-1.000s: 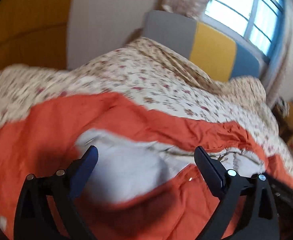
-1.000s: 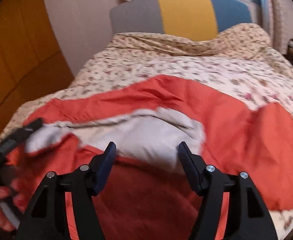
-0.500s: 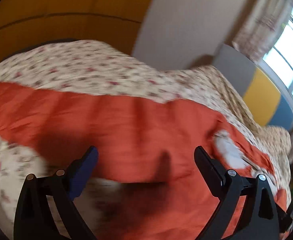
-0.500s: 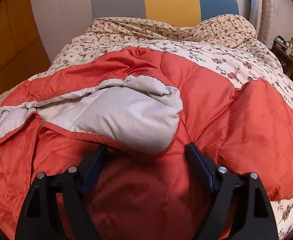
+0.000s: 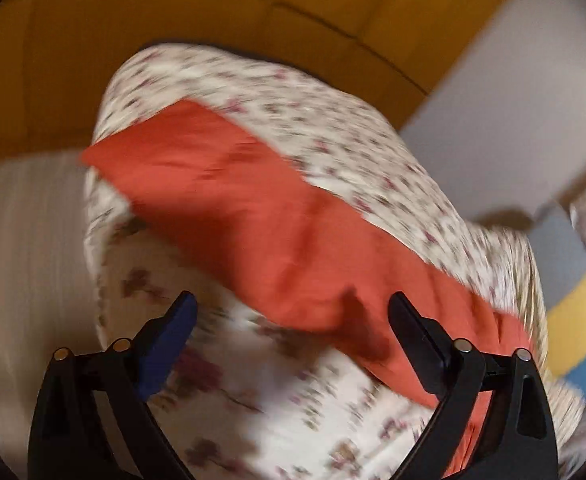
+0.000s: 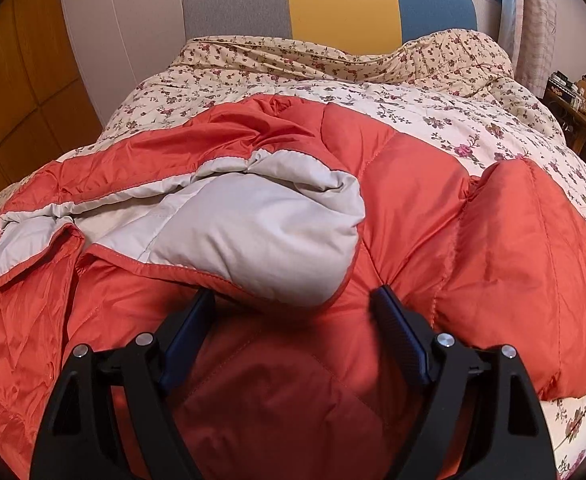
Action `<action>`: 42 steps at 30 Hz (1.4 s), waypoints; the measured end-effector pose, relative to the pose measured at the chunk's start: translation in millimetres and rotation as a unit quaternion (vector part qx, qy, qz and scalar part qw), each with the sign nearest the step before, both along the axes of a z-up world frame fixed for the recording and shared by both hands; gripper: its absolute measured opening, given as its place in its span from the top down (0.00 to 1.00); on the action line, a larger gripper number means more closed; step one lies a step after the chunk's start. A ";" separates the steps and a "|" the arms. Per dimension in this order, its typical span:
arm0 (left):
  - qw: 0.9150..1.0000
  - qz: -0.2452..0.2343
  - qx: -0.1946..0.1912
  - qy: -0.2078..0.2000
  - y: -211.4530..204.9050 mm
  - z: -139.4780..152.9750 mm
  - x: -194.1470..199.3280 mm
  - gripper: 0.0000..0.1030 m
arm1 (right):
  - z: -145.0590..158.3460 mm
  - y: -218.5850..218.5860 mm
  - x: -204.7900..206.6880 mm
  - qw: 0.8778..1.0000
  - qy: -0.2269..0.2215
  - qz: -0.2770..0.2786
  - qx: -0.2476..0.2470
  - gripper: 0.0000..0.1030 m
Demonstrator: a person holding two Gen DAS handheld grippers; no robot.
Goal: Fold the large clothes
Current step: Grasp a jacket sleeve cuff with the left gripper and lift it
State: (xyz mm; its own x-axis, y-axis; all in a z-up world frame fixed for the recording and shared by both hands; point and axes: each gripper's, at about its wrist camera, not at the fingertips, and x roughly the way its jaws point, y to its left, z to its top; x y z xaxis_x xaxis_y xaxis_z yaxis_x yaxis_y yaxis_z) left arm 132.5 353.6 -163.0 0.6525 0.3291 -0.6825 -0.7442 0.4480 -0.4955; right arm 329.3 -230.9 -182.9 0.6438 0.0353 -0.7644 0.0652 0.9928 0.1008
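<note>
Orange jacket (image 6: pixel 413 184) spread on floral quilt (image 6: pixel 433 108).
Right gripper (image 6: pixel 293 300) stood wide, tips at jacket, gripping nothing. Left gripper (image 5: pixel 291 312) wide, jaws closing, empty, above sleeve (image 5: pixel 229 192).

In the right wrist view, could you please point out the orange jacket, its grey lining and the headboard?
orange jacket (image 6: pixel 493 240): right wrist view, on a quilted outer panel.
grey lining (image 6: pixel 253 236): right wrist view, on the turned-back inner side.
headboard (image 6: pixel 341 8): right wrist view, on its yellow middle panel.
</note>
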 end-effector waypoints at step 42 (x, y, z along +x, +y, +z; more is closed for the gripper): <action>0.900 -0.363 0.219 -0.102 -263.6 96.4 135.1 0.83 | 0.0 4.0 -0.4 1.000 -0.003 0.001 0.003 0.18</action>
